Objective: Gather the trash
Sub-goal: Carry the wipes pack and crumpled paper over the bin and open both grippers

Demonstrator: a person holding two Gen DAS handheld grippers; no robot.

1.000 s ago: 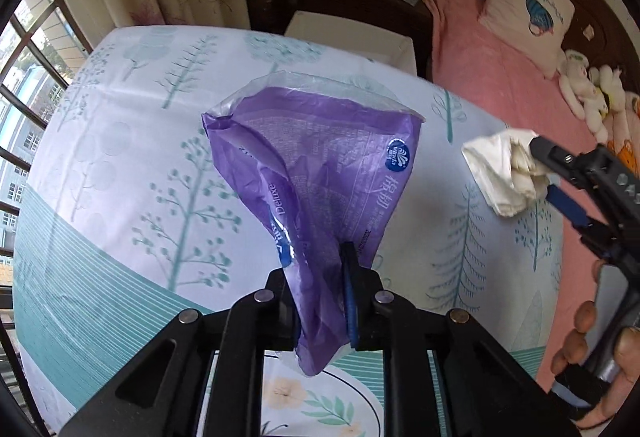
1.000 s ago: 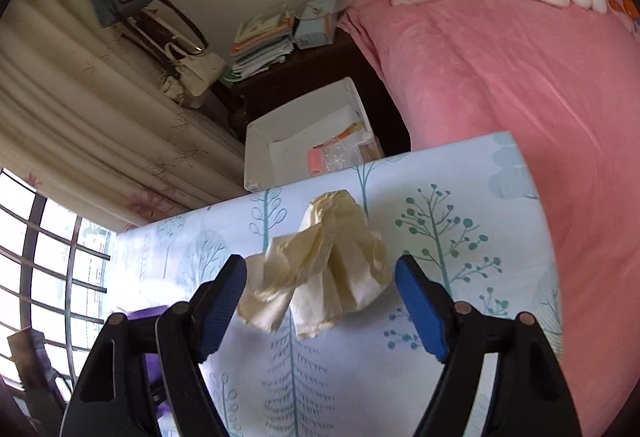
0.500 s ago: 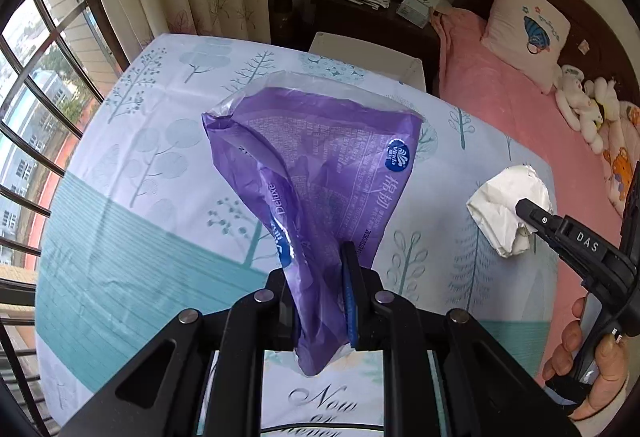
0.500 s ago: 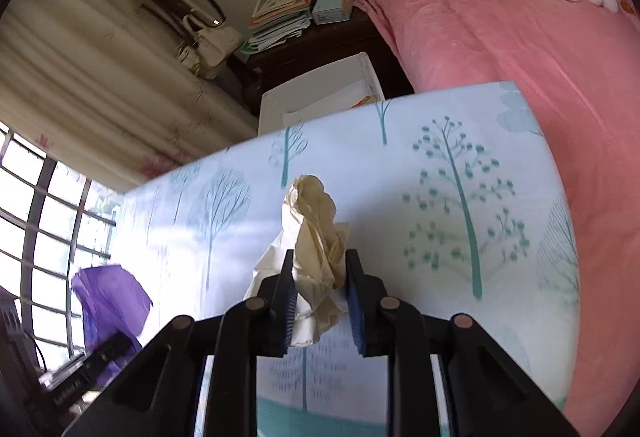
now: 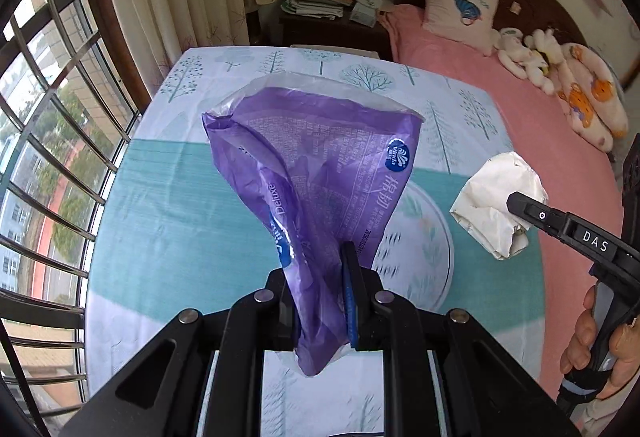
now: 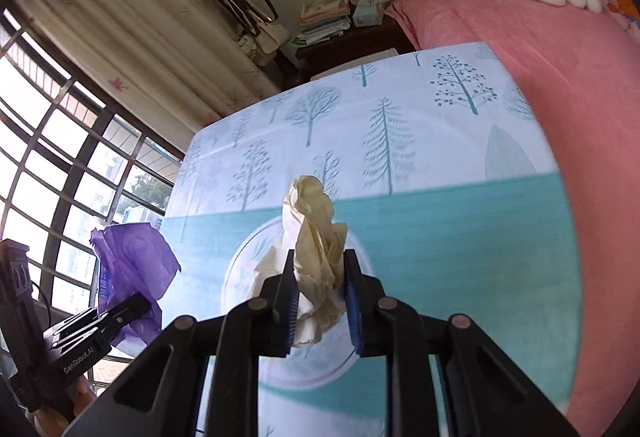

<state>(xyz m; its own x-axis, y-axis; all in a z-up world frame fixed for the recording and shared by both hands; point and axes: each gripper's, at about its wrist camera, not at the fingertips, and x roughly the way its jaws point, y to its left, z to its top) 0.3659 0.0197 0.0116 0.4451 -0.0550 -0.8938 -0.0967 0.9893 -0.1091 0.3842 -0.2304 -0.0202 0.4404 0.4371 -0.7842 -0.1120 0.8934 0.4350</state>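
A crumpled purple plastic wrapper [image 5: 320,165] hangs above the tree-print table [image 5: 160,197], and my left gripper [image 5: 320,277] is shut on its lower end. A wad of cream tissue [image 6: 312,221] sits between the pads of my right gripper [image 6: 318,269], whose jaws are closing tight on it and hold it clear of the table [image 6: 460,237]. In the left wrist view the tissue [image 5: 488,197] shows at the right, with the right gripper [image 5: 518,211] on it and a hand below. The right wrist view catches the wrapper [image 6: 132,261] and left gripper [image 6: 132,307] at lower left.
A bed with a pink cover [image 5: 500,85], a pillow and soft toys runs along the table's right side. Beyond the far edge stand a white bin [image 5: 332,47] and a dark nightstand [image 5: 320,25] stacked with papers. Barred windows [image 5: 48,157] and curtains line the left.
My right gripper shut on the tissue and lifted it off the table. Both grippers rose and drew back, so more of the table and room shows. The wrapper stays gripped.
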